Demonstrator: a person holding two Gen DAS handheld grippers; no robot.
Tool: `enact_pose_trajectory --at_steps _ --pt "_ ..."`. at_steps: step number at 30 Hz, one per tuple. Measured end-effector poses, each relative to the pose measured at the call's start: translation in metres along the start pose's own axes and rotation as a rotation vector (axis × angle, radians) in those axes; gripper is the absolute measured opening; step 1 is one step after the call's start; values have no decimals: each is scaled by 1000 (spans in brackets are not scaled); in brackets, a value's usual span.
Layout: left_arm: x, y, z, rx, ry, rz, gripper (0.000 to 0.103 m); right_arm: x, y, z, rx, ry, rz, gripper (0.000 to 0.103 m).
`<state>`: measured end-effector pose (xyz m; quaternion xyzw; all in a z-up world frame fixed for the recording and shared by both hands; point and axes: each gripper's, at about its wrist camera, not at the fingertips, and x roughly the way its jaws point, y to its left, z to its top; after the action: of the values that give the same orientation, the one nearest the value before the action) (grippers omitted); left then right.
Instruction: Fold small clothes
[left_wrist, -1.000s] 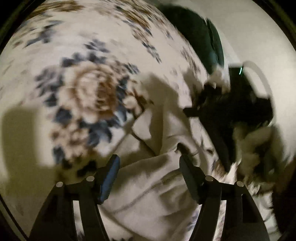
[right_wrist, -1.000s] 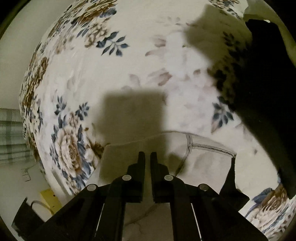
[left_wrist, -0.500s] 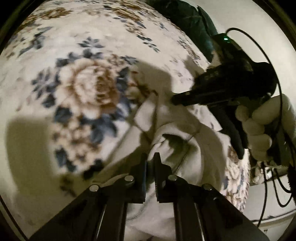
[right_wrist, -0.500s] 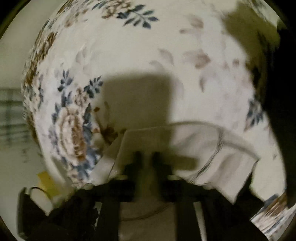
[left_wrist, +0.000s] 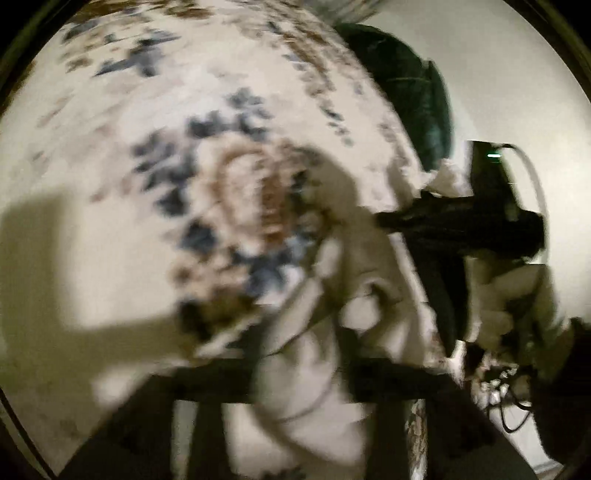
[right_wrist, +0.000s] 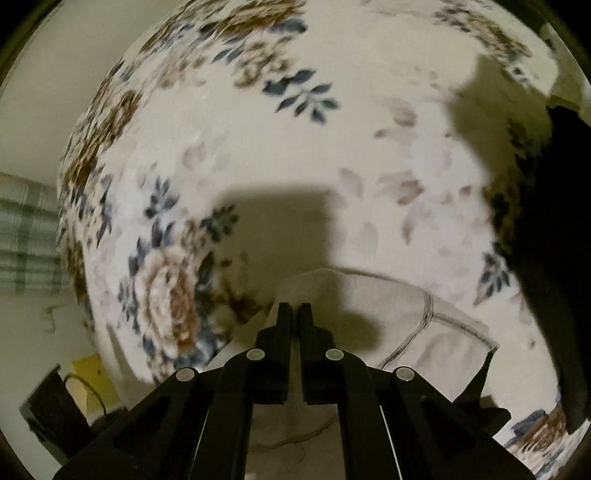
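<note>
On floral bedding (right_wrist: 258, 129), cream garment (right_wrist: 424, 325) shows no readable label.

matt cream cloth garment (right_wrist: 406, 317), floral fabric bedspread (right_wrist: 295, 155)

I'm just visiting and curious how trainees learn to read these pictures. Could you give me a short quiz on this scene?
1. True or false: the right gripper is shut on the cream garment.
2. The bedspread's pattern is: A stripes, B flowers, C dots?
3. What colour is the cushion at the bedspread's far edge?
Key: 1 true; 2 B; 3 dark green.
</note>
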<state>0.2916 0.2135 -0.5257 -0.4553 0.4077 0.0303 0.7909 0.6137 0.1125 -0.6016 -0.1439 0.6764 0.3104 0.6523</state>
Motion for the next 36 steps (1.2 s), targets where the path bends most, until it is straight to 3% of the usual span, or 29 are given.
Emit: enact_pose_trajectory --at_steps 3,5,6,7,9,12,16,17,18,21,27,32,33,34,35,36 --pt "19 -16 7 62 63 -40 67 8 -11 -3 21 60 -1 7" --pt "43 -29 8 123 135 -16 65 12 -21 -7 50 109 28 8" --pt "49 -33 7 149 149 -14 65 10 -25 -9 59 105 37 18" --pt "58 -41 5 202 168 10 62 7 -29 -10 63 100 39 34" --pt "66 -47 1 253 188 26 5 1 -34 -10 78 86 43 47" --pt "66 -56 -8 332 176 76 4 2 -35 -7 68 103 44 50" --pt "56 -50 -16 306 142 130 4 23 -22 -6 26 160 16 48" --pt "56 -47 -17 296 139 137 4 27 -18 -6 2 157 -5 44" --pt "53 -44 -18 282 128 143 4 30 -13 -7 -27 150 -25 15" --pt "45 -33 -19 246 108 158 4 28 1 -7 -70 99 -57 7" --pt "40 -10 -15 170 96 164 4 11 25 -4 -109 -10 -65 6" --pt "39 3 -11 70 122 124 8 36 21 2 -76 89 -30 8" --pt "33 4 -10 41 111 127 10 34 16 3 -50 104 0 15" --pt "25 6 -10 -2 97 108 13 30 11 3 -19 120 58 40" --pt "17 6 -10 -35 81 102 25 20 4 1 3 111 117 52" --pt "8 7 -12 -69 60 113 49 5 -2 -3 18 82 158 75"
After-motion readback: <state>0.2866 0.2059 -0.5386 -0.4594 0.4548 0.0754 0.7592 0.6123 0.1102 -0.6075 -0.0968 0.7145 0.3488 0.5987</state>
